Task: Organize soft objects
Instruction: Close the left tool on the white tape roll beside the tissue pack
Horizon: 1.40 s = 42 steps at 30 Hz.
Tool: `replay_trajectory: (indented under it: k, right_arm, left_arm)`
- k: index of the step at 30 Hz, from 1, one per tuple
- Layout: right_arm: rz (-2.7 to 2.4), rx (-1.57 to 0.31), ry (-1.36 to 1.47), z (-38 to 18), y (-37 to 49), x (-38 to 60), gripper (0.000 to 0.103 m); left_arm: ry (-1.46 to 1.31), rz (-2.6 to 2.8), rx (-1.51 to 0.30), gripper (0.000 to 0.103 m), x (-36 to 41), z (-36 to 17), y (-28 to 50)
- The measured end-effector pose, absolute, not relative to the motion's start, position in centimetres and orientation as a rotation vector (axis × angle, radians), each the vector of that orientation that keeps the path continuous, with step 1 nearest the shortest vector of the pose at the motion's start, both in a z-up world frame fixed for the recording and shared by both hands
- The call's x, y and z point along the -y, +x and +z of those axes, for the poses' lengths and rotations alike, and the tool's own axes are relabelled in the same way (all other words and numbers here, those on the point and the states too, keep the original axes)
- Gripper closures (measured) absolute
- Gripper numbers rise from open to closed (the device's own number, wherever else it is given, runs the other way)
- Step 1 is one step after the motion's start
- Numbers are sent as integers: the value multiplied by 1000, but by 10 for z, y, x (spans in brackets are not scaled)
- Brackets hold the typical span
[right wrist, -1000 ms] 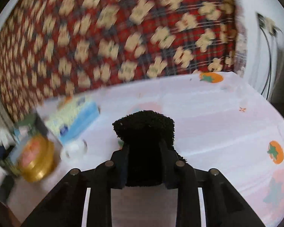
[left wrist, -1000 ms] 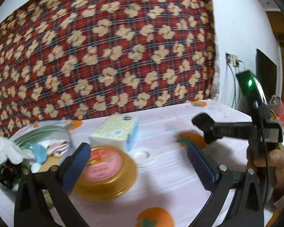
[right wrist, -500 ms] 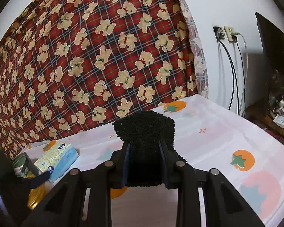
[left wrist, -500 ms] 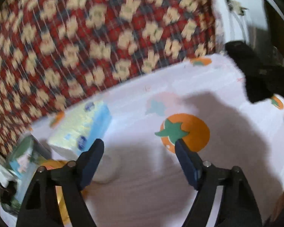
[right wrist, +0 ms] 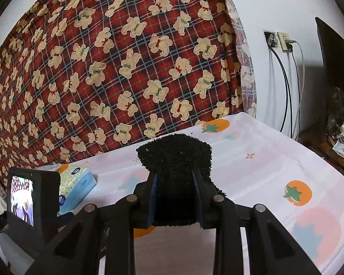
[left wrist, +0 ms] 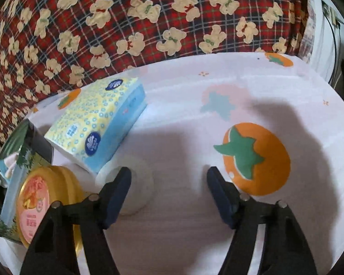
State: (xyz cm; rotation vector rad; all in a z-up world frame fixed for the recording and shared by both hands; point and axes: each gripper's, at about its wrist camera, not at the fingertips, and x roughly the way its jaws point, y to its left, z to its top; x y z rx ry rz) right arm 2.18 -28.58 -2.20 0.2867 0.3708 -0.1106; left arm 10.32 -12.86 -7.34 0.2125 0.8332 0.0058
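Note:
My right gripper (right wrist: 175, 183) is shut on a black fuzzy cloth (right wrist: 175, 155) and holds it above the white tablecloth with orange fruit prints (right wrist: 275, 160). My left gripper (left wrist: 168, 178) is open and empty, low over the tablecloth (left wrist: 240, 87) beside a printed orange fruit. At the far left of the left wrist view stands a round tin (left wrist: 23, 160) holding soft cloth items, partly hidden. The left gripper's body with its small screen (right wrist: 32, 199) shows at the left of the right wrist view.
A yellow-and-blue tissue pack (left wrist: 98, 119) lies at the left, also in the right wrist view (right wrist: 76, 183). A gold lid with a pink label (left wrist: 41, 201) leans by the tin. A white round cap (left wrist: 135, 183) lies near the left finger. A red teddy-bear blanket (right wrist: 126, 68) hangs behind.
My left gripper swung right and down toward the table, so the tin and lid slid to the left edge. My right gripper kept the black cloth and rose and steadied.

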Motion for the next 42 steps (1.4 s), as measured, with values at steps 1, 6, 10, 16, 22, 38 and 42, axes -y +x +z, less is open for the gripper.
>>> replay_trajectory:
  k: [1,6,10,16,22,38,42]
  right_arm:
    - [-112,-372,287,-22,22,286,72]
    - [-118,-377,291,-24,22,287,72]
    - [-125,-370,299,-23,20,290,72]
    - [-141,-362,318,-22,19,294,72]
    - [-159,-359,331,-22,19,299,72]
    - [-176,-352,356,-23,15,306,72]
    - [-173,-346,360,-23,14,306,72]
  left_arm:
    - [203,9,-837,31,129,-73,104]
    - [137,6,-858,33,124,-72,108]
    - [66,-12,-881,32,116,-72,110]
    - [62,-101,-887,56,130,-73,105]
    - [128,-234,-864,86,150,-69,97]
    - [-90,-561,-779,89,114,-51,82]
    - [-95,-564,-767,89,113,-51,80]
